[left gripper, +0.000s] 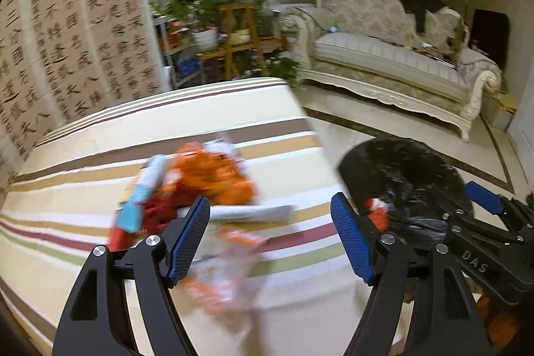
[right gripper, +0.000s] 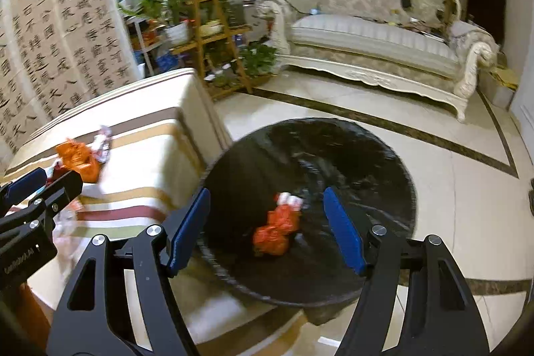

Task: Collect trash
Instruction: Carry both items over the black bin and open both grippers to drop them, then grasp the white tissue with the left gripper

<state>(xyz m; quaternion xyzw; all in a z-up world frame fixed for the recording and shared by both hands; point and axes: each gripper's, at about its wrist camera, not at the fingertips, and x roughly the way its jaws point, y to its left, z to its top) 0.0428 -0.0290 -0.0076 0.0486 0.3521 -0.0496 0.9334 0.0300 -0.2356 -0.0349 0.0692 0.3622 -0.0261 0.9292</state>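
A pile of crumpled wrappers, orange (left gripper: 213,175), red and light blue (left gripper: 143,192), lies on the striped tablecloth (left gripper: 100,256), blurred by motion. My left gripper (left gripper: 270,239) is open just above and in front of the pile, empty. A black-lined trash bin (right gripper: 333,155) stands on the floor beside the table's right edge. It holds an orange-red wrapper (right gripper: 277,229). My right gripper (right gripper: 267,229) is open over the bin, empty. The bin (left gripper: 400,169) also shows in the left wrist view.
A white ornate sofa (right gripper: 373,35) stands at the back right on a tiled floor (right gripper: 467,189). A wooden plant stand (right gripper: 213,32) with potted plants is behind the table. A calligraphy screen (left gripper: 66,32) stands at the left.
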